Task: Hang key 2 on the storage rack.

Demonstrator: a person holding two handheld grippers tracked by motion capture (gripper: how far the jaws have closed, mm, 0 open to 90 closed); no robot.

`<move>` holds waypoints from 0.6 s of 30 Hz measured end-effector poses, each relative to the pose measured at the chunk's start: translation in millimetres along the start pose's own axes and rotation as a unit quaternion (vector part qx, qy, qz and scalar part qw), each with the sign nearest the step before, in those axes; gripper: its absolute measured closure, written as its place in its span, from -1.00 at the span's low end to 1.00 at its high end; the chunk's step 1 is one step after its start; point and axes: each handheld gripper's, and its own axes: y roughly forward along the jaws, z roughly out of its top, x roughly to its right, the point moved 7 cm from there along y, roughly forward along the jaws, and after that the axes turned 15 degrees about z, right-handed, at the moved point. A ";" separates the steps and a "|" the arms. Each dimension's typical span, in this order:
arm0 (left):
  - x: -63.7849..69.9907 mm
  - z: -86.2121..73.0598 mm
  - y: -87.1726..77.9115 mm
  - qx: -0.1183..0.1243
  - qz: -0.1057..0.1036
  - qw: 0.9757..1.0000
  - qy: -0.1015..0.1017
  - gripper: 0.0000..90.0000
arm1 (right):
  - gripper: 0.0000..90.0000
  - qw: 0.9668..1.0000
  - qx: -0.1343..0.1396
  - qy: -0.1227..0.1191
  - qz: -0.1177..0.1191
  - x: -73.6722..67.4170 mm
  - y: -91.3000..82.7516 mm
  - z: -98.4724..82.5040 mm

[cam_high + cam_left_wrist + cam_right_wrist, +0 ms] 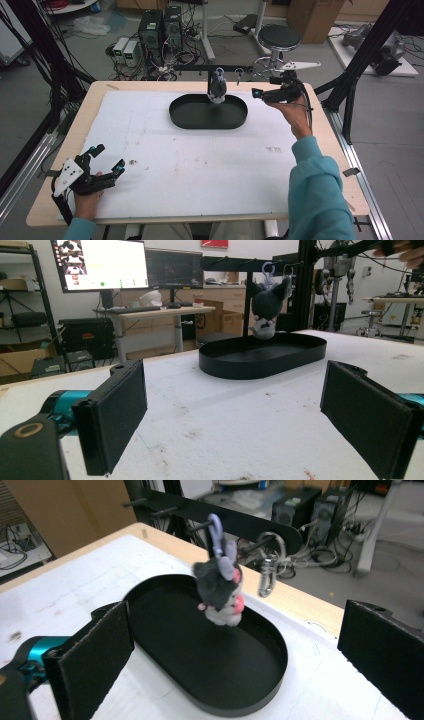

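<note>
A dark grey plush toy (217,86) hangs by a purple loop from a peg of the black rack (200,67), just above the far rim of the black oval tray (235,120). My right gripper (262,87) is held in the air to the right of the toy and points at it, jaws open with nothing between them. In the right gripper view the plush toy (220,592) dangles over the tray (240,690), clear of both jaws. My left gripper (109,157) rests open near the table's front left corner, far from the tray (260,360) and the plush toy (265,307).
A silver carabiner (266,582) hangs from a neighbouring peg to the right of the toy. White sheet (200,160) covers the table. Behind the table are a stool (279,36), computer boxes (160,27) and cables on the floor. Black frame posts (367,50) stand at the right.
</note>
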 end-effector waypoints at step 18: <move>-0.4 -0.2 0.2 -0.002 0.000 1.000 0.002 -0.74 | -0.99 0.983 0.160 -0.074 -0.051 -88.6 -57.0 -124.9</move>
